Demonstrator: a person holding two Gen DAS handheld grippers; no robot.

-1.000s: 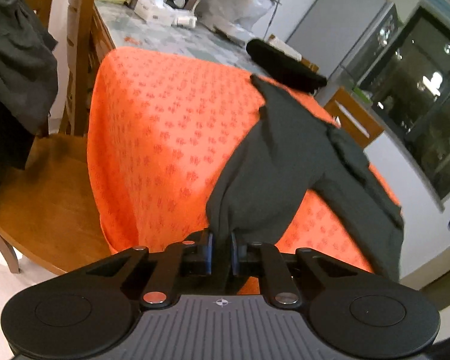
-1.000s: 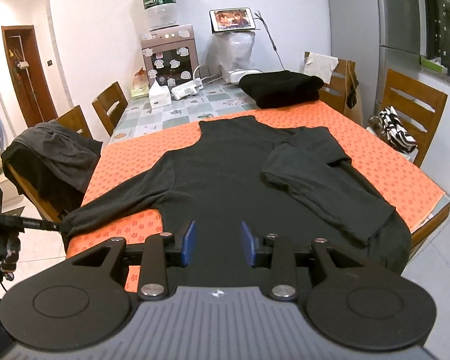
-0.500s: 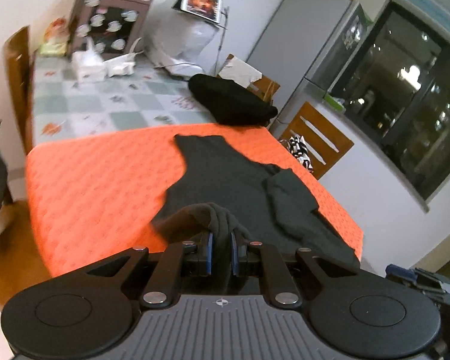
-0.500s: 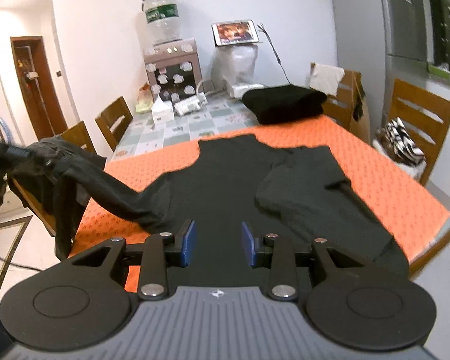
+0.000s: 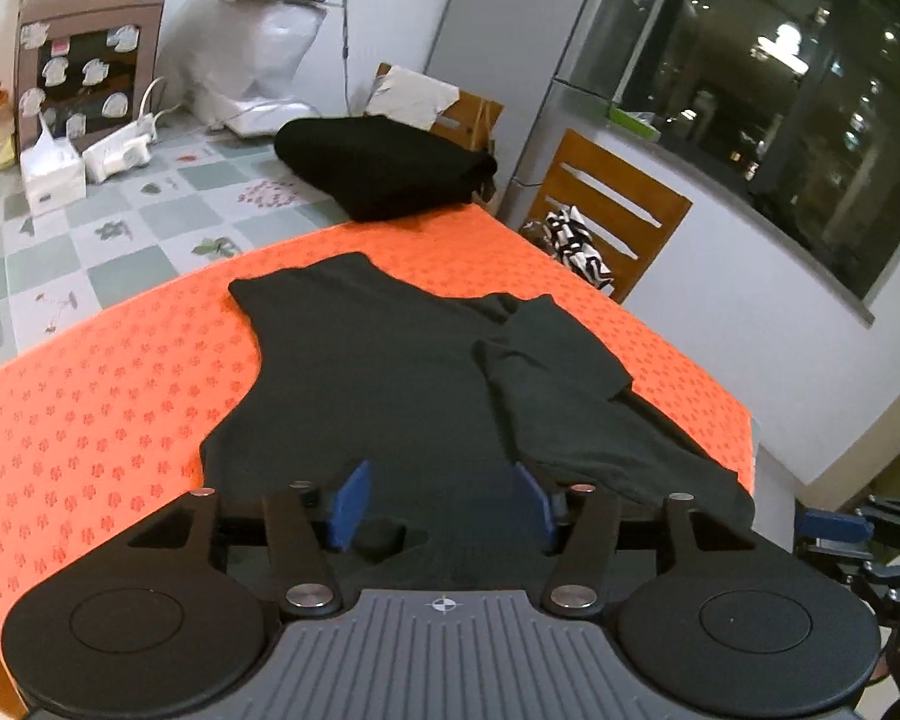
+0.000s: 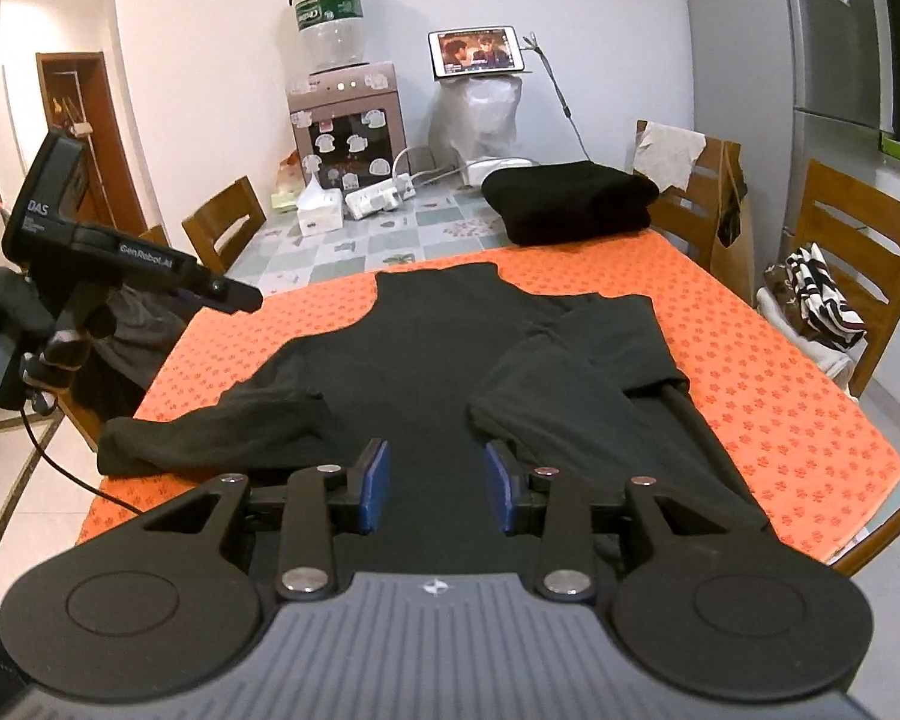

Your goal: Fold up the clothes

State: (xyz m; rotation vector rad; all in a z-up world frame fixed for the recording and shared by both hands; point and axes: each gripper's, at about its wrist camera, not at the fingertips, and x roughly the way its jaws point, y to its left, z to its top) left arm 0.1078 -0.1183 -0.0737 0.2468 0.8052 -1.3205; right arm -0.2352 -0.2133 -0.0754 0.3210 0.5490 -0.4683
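Both my left gripper [image 5: 441, 504] and right gripper [image 6: 437, 486] hover with jaws apart over the dark shirt [image 6: 426, 360] spread on the orange-covered bench [image 6: 780, 396].

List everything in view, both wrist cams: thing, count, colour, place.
Long-sleeved top: 1, dark grey-black, spread flat on the orange cloth, both sleeves folded inward.
Patterned table cloth: 1, orange, covering the near part of the table.
Folded garment stack: 1, black, just beyond the orange cloth.
Tablet screen: 1, white-framed, lit, at the far end.
Tissue box: 1, white, on the tiled tabletop.
Power strip: 1, white, beside the tissue box.
Wooden chairs: several, brown, around the table.
Striped cloth: 1, black and white, on the right chair.
Left gripper: 1, black, blue pads, open over the top.
Right gripper: 1, black, blue pads, open, empty.
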